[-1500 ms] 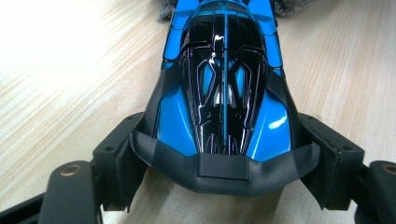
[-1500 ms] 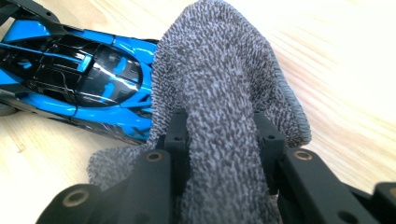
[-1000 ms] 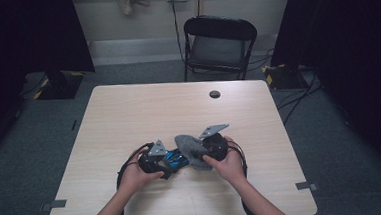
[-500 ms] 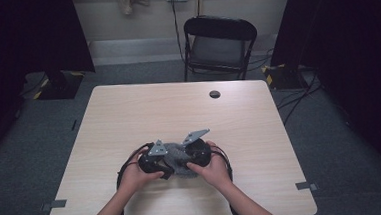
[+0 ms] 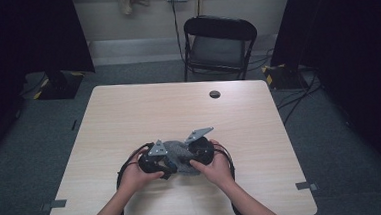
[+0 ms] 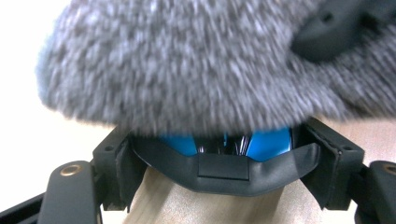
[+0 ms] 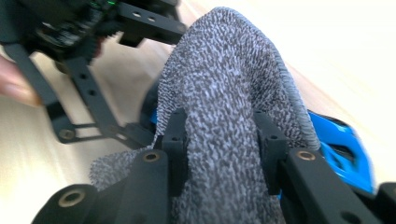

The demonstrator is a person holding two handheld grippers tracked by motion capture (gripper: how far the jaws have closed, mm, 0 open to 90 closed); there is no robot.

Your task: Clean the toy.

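A blue and black toy, seemingly a small car (image 6: pixel 268 142), sits between the jaws of my left gripper (image 6: pixel 224 158), which is shut on it just above the wooden table (image 5: pixel 129 116). A grey fuzzy cloth (image 7: pixel 229 84) lies draped over the toy. My right gripper (image 7: pixel 220 128) is shut on a fold of that cloth, with the toy's blue body (image 7: pixel 338 140) showing under its right side. In the high view the left gripper (image 5: pixel 154 162) and right gripper (image 5: pixel 201 152) meet near the table's front, with the cloth (image 5: pixel 178 151) between them.
A small black round disc (image 5: pixel 214 94) lies at the table's far side. A black folding chair (image 5: pixel 219 40) stands behind the table. Black cables (image 5: pixel 124 169) loop around both hands. Dark curtains flank the room.
My right gripper has moved left and down with the grey cloth, bringing it onto the blue toy, which the cloth now covers in the high view. The left gripper has stayed nearly still.
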